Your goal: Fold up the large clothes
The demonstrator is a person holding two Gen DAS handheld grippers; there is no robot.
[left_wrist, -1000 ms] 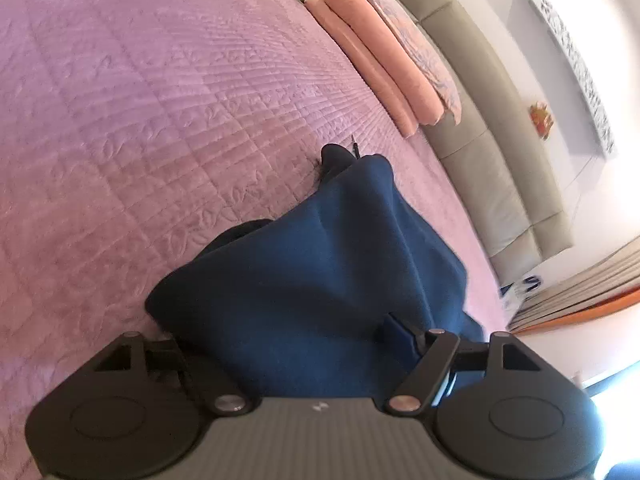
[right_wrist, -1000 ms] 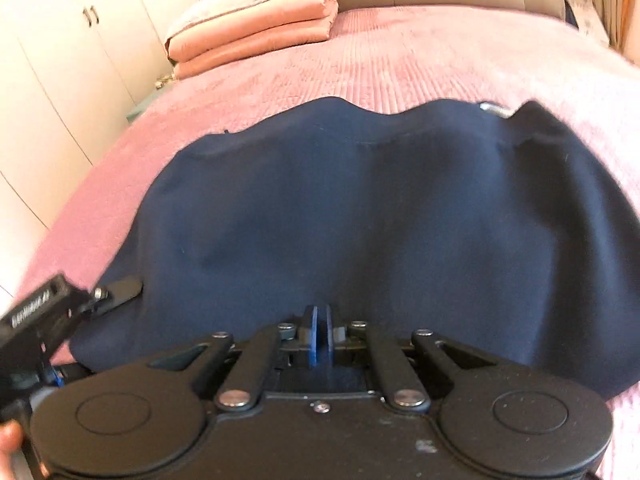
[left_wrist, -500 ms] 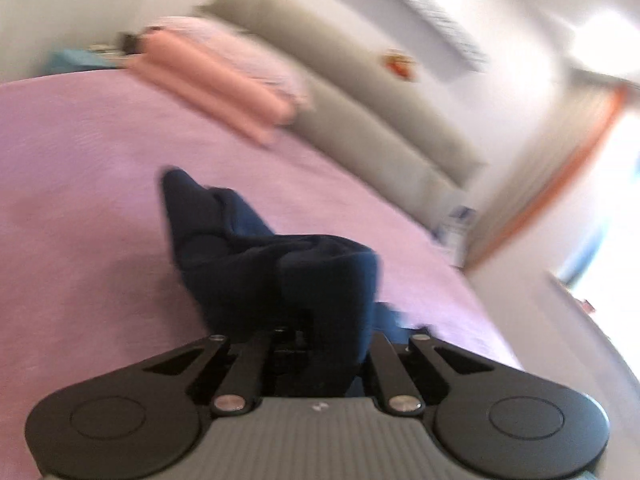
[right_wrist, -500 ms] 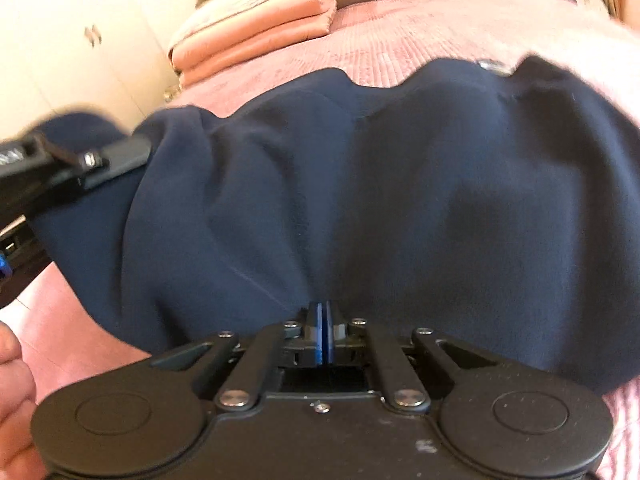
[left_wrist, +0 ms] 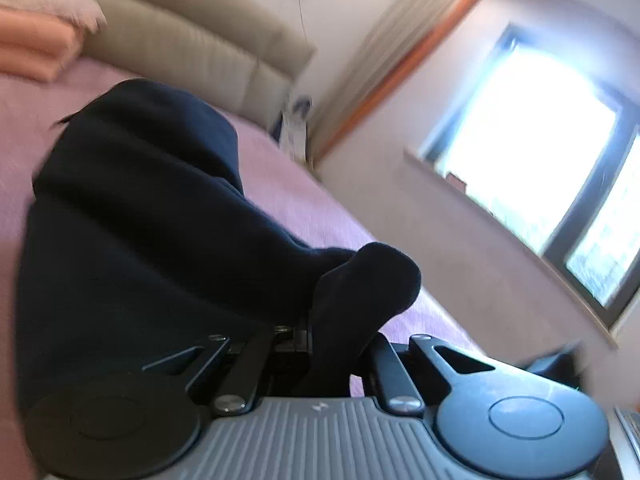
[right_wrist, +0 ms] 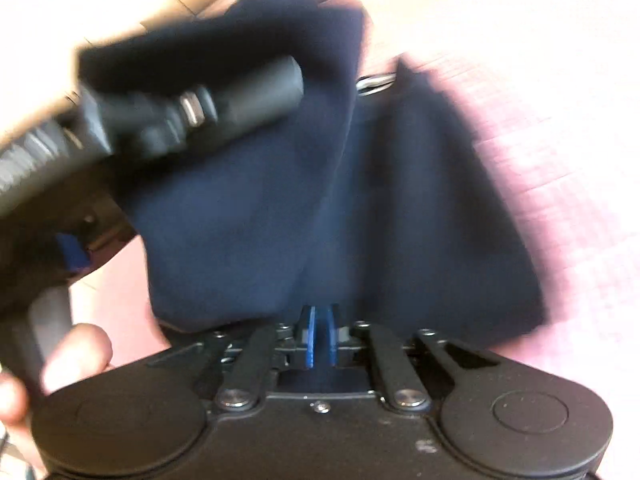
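Observation:
A large navy blue garment [left_wrist: 132,208] lies bunched on the pink quilted bed [left_wrist: 288,196]. My left gripper [left_wrist: 310,328] is shut on a fold of the garment, which bulges over its jaws. My right gripper [right_wrist: 319,332] is shut on the garment's near edge [right_wrist: 256,216], blue pads pressed together. In the right wrist view the left gripper's body [right_wrist: 172,116] crosses the upper left, carrying its fold of cloth over the rest. A metal zipper pull [right_wrist: 374,80] shows at the garment's far edge. Both views are motion-blurred.
Stacked pink pillows [left_wrist: 36,52] and a beige padded headboard [left_wrist: 192,48] stand at the bed's far end. A bright window [left_wrist: 532,160] and curtain lie to the right. The person's fingers [right_wrist: 76,356] hold the left gripper's handle at lower left.
My left gripper has closed on the garment's edge, lifted it and swung it across toward the right gripper, doubling the cloth over. The right gripper keeps its hold.

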